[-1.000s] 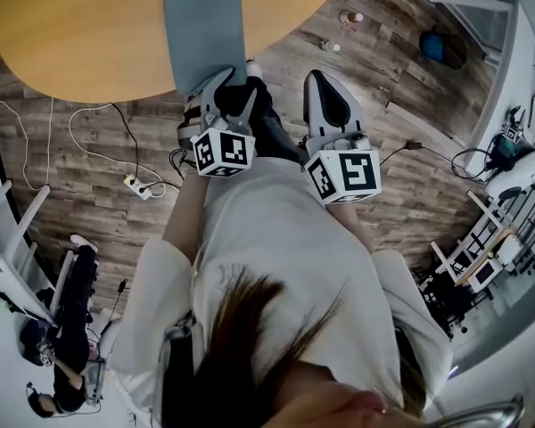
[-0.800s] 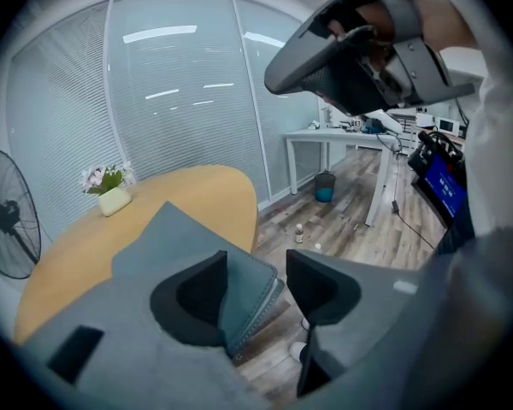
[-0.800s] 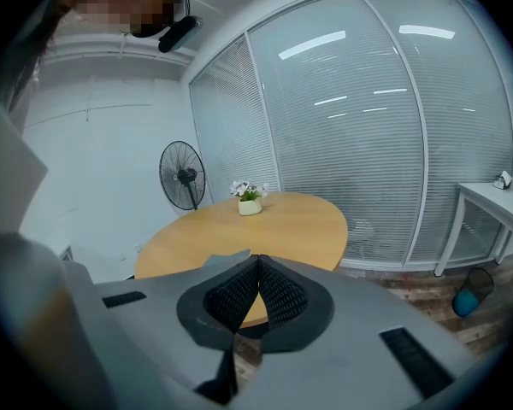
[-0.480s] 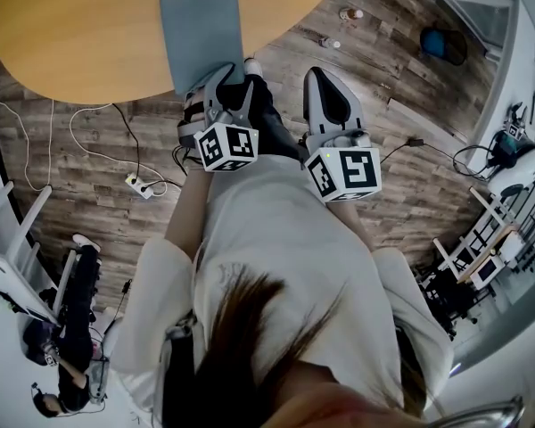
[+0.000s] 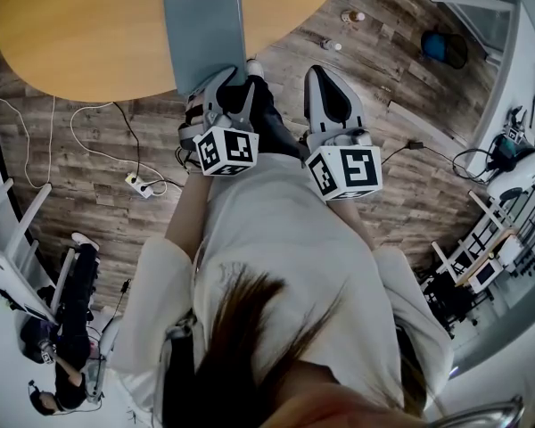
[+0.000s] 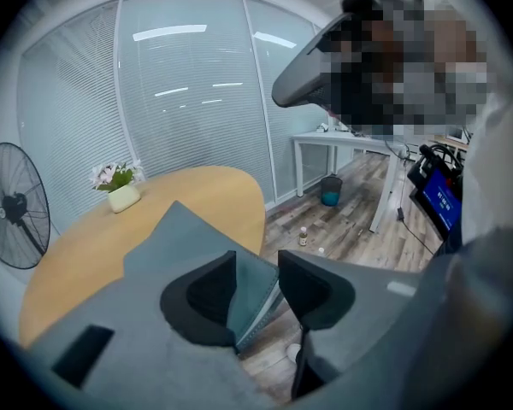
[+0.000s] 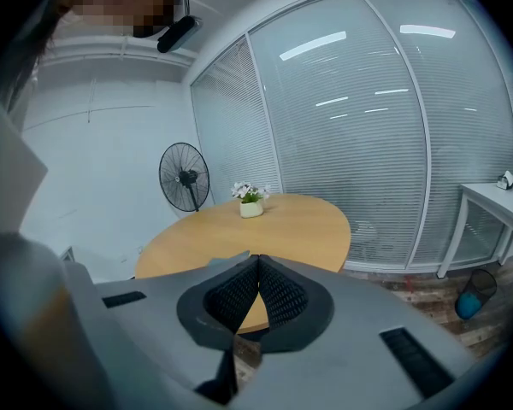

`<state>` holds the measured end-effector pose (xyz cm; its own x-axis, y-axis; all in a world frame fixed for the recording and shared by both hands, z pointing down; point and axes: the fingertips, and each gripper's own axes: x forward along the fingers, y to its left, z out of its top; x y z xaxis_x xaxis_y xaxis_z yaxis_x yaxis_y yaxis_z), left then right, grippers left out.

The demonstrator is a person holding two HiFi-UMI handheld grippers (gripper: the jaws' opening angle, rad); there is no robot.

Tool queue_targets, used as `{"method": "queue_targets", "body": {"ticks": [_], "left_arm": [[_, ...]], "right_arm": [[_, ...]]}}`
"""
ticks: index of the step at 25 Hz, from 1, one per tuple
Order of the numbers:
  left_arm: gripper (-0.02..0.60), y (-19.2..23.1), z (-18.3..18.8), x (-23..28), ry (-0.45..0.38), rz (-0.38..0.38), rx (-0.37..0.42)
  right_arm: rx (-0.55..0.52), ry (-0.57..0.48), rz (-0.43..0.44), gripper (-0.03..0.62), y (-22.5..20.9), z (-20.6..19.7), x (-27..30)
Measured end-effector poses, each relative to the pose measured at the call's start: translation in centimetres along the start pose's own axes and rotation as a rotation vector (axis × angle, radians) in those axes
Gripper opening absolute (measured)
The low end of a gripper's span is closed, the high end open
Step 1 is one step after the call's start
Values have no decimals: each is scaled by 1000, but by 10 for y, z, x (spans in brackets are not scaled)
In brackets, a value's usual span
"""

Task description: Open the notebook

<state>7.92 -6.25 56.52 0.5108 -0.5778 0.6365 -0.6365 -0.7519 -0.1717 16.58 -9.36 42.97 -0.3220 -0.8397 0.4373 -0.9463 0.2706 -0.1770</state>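
At the near rim of the round, pale wooden table, in the head view, the flat grey rectangular notebook is lying closed, its near end reaching the table's edge. The left gripper is sitting right at that near end. The right gripper is hanging beside it over the brown plank floor, well clear of the table. The tabletop beyond the notebook is lying bare and smooth. A white power strip and its loose cables are trailing on the floor below the rim.

In the left gripper view, the left gripper is standing released: its dark padded jaws have just been closing, yet they are not clamping. The notebook, matte with a stitched edge, is poking its corner between them, lying close along the left-hand jaw. The table is curving away behind. A small white flower pot is standing on it, well apart from the notebook. A black round pedestal fan is standing before a glass wall with blinds.

In the right gripper view, the right gripper is clenched, its ribbed black pads meeting with nothing between them. It is pointing across the table toward the flower pot and the fan.
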Motion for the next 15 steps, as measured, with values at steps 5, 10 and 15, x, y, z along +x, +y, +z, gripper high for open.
{"method": "queue_targets", "body": {"ticks": [5, 10, 15], "left_arm": [[118, -3, 4, -5, -12, 0, -13], [71, 0, 8, -9, -24, -2, -49], [35, 3, 10, -12, -39, -3, -82]], "right_arm": [[-2, -8, 2, 2, 0, 2, -1], [-13, -9, 10, 2, 3, 5, 2], [-22, -14, 20, 2, 6, 8, 4]]}}
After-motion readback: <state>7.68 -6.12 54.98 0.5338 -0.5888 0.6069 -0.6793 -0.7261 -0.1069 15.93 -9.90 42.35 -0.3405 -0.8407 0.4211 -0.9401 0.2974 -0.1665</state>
